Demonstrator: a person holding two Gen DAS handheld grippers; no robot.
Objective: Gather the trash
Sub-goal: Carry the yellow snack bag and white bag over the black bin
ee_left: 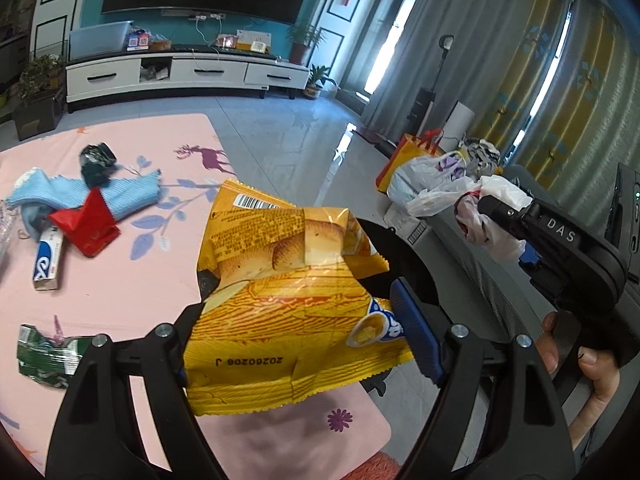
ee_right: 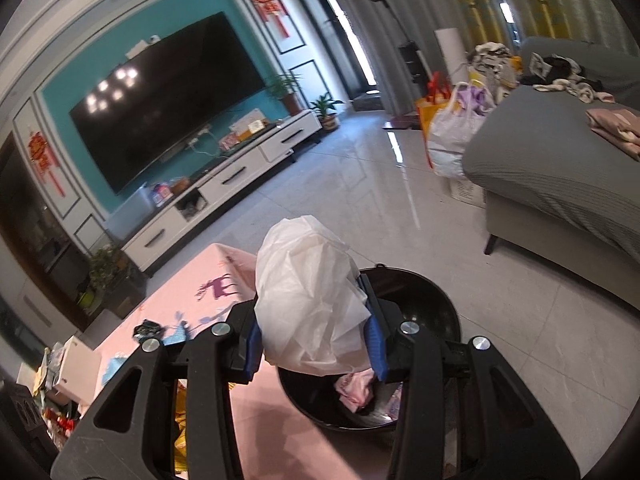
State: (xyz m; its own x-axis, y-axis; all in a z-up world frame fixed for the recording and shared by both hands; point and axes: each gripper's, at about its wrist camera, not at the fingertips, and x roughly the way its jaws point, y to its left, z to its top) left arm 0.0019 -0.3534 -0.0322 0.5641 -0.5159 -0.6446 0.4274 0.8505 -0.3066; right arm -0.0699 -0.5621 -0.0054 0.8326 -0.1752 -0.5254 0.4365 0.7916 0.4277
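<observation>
My left gripper (ee_left: 304,332) is shut on a crumpled yellow snack bag (ee_left: 288,280), held above the near right corner of the pink-clothed table (ee_left: 120,280). My right gripper (ee_right: 316,344) is shut on a white plastic bag (ee_right: 308,300) and holds it over the rim of a black trash bin (ee_right: 436,300) on the floor beside the table; pink and pale trash lies inside the bin. The right gripper also shows in the left wrist view (ee_left: 496,208), gripping the same white bag (ee_left: 500,192). The snack bag's edge shows at the lower left of the right wrist view (ee_right: 182,436).
On the table lie a red wrapper (ee_left: 86,224), a toothpaste box (ee_left: 48,260), a light blue cloth (ee_left: 80,192), a dark crumpled wrapper (ee_left: 96,162) and a green wrapper (ee_left: 44,354). A grey sofa (ee_right: 560,168), filled bags (ee_right: 452,128) and a TV cabinet (ee_left: 180,74) surround the tiled floor.
</observation>
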